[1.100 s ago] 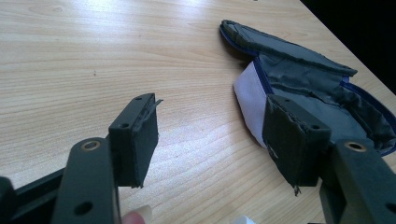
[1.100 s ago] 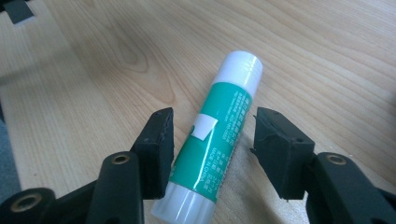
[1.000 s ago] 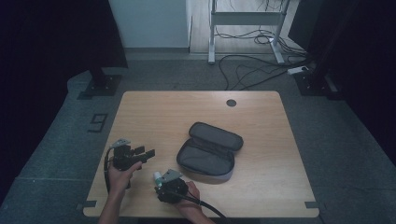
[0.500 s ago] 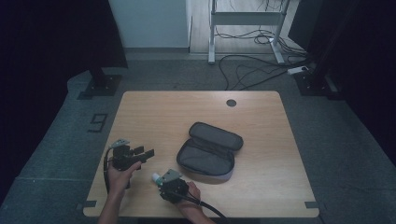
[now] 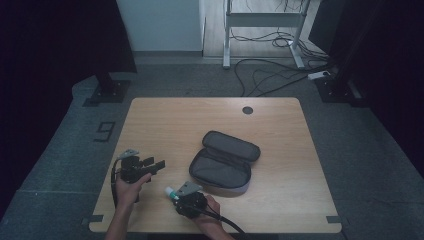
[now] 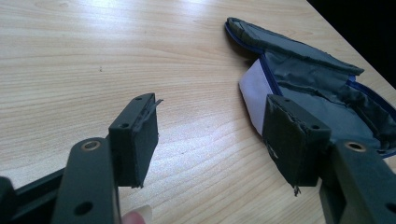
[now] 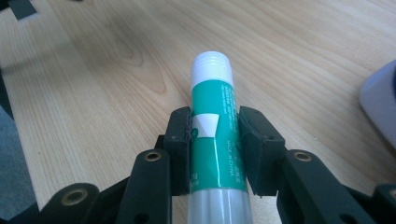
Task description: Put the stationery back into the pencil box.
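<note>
On a wooden worktop (image 5: 165,120), the right gripper (image 7: 215,126) clamps a green glue stick (image 7: 214,135) near the front edge. The left gripper (image 6: 210,135), jaws spread, sits left of an open grey pencil case (image 5: 225,160) lying mid-worktop.

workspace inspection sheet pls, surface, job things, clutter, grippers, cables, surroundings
Surface: light wooden table, round cable hole near far edge.
Job's things: grey pencil case lying unzipped and open at mid-table; green glue stick with white cap.
Clutter: nothing seen.
Grippers: left gripper open, pointing at the case; right gripper shut on the glue stick.
Cables: black cable trails from each gripper; floor cables behind the table.
Surroundings: grey carpet, dark curtains, metal desk frame.
</note>
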### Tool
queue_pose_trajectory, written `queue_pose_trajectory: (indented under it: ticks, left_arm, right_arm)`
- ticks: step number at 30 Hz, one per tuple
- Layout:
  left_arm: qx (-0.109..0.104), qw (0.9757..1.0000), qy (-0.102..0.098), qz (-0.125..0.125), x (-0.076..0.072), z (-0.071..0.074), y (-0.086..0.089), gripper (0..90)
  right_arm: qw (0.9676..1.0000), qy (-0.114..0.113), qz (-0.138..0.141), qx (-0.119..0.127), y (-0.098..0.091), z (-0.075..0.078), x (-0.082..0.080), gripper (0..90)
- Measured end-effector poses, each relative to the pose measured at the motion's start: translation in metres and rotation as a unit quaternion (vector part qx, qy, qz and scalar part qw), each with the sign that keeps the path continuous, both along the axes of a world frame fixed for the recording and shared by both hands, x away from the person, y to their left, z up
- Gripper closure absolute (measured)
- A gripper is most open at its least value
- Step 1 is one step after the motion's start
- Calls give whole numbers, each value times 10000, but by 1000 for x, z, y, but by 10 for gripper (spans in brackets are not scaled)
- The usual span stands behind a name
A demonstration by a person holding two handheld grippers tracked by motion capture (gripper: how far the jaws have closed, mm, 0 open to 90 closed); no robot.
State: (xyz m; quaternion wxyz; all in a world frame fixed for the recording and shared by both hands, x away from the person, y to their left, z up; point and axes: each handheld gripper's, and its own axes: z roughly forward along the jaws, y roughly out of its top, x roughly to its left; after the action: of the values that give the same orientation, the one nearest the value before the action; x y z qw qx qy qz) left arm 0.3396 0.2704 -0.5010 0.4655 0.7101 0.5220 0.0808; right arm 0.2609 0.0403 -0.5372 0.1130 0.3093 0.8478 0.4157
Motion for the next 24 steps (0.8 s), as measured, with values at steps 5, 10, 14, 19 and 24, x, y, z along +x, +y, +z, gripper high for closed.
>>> queue_pose_trajectory:
  ticks: [5, 10, 14, 19, 24]
  left_arm:
    - [15, 10000, 22, -19, 0, -1, 0, 363]
    - [8, 10000, 28, -18, 0, -2, 0, 363]
    - [29, 10000, 36, -14, 0, -2, -1, 363]
    - [70, 9999, 75, -44, 1, -5, -3, 363]
    - [84, 9999, 81, -53, 1, -6, -4, 363]
  right_arm:
    - [9999, -63, -13, 109, -5, 7, 2, 649]
    - [9998, -118, 22, 129, -10, 14, 0, 649]
    - [9997, -197, 25, 144, -18, 20, -3, 649]
    - [9995, -205, -52, 253, -30, 24, -3, 649]
    - [9990, -230, -163, 334, -41, 29, -1, 649]
